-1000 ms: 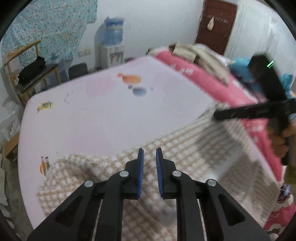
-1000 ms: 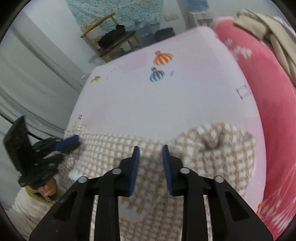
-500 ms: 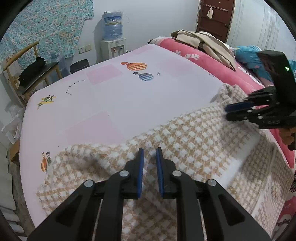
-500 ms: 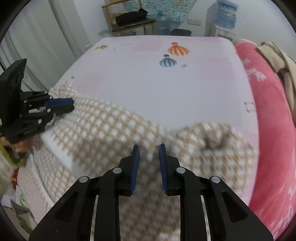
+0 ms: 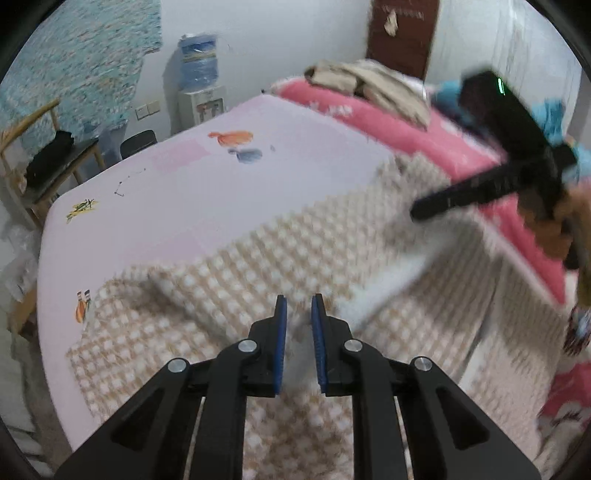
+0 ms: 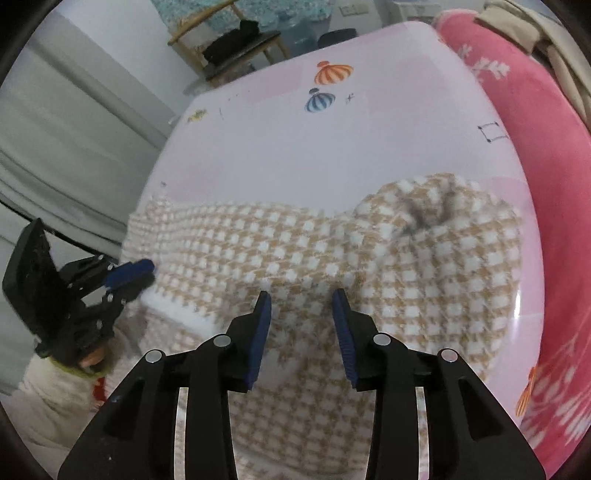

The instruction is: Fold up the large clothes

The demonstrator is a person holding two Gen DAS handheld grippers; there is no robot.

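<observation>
While blurred, checkered garment (image 5: 303, 258) edge under right gripper (image 5: 417, 212).

garment (image 6: 332, 258) on bed (image 6: 369, 147) (near edge), chair (image 6: 229, 40) behind

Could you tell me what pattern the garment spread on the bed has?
Tan-and-white checked knit garment; clearest in the right wrist view.

We're in a bedroom at home: a bed (image 5: 192, 206) under a pink balloon-print sheet, a pink quilt (image 6: 535, 155) bunched along one side with clothes (image 5: 369, 81) piled on it. Off by the wall, a water dispenser (image 5: 199, 74), a wooden chair (image 6: 229, 40), a brown door (image 5: 402, 33) and grey curtains (image 6: 55, 122).
</observation>
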